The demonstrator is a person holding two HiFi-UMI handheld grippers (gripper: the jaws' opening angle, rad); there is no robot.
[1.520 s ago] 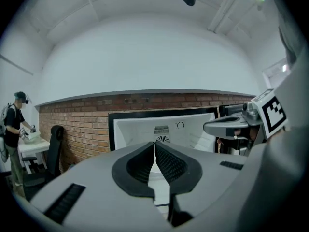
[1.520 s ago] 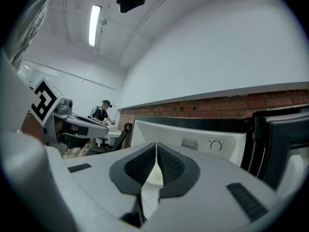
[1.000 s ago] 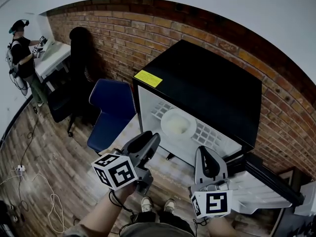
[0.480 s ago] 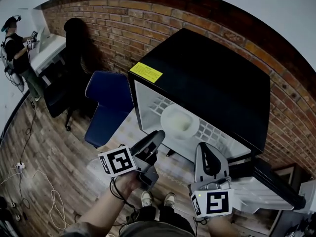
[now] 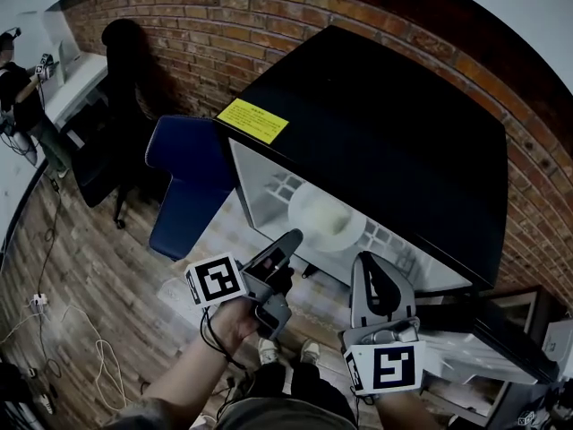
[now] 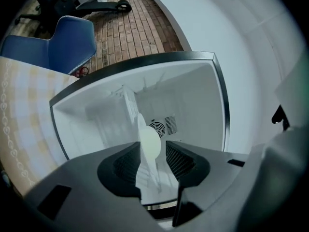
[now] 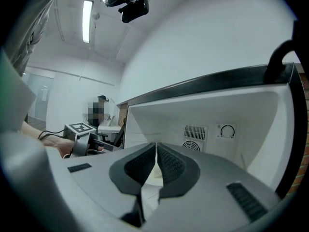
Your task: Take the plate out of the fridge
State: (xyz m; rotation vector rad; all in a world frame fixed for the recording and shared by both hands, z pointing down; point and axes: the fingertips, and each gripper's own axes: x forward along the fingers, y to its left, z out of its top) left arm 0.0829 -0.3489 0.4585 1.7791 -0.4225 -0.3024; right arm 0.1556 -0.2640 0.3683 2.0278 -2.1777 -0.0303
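A small black fridge (image 5: pixel 385 133) stands open, and a white plate (image 5: pixel 327 215) lies on the wire shelf in its white interior. My left gripper (image 5: pixel 288 243) is held just in front of the opening, pointing at the plate, with its jaws open and nothing pressed between them. In the left gripper view the plate (image 6: pixel 150 140) shows edge-on, farther in, in line with the gap of the left gripper (image 6: pixel 152 150). My right gripper (image 5: pixel 371 270) hangs lower right of the plate, outside the fridge. In the right gripper view the right gripper (image 7: pixel 156 150) has its pads together and holds nothing.
The fridge door (image 5: pixel 483 352) hangs open at the lower right. A blue chair (image 5: pixel 183 182) stands left of the fridge against the brick wall (image 5: pixel 295 25). A person (image 5: pixel 13 70) stands at a desk far left. Cables (image 5: pixel 54 348) lie on the wooden floor.
The fridge has grown larger in the head view. My left gripper has moved up and right, nearer the fridge opening. The right gripper has hardly moved.
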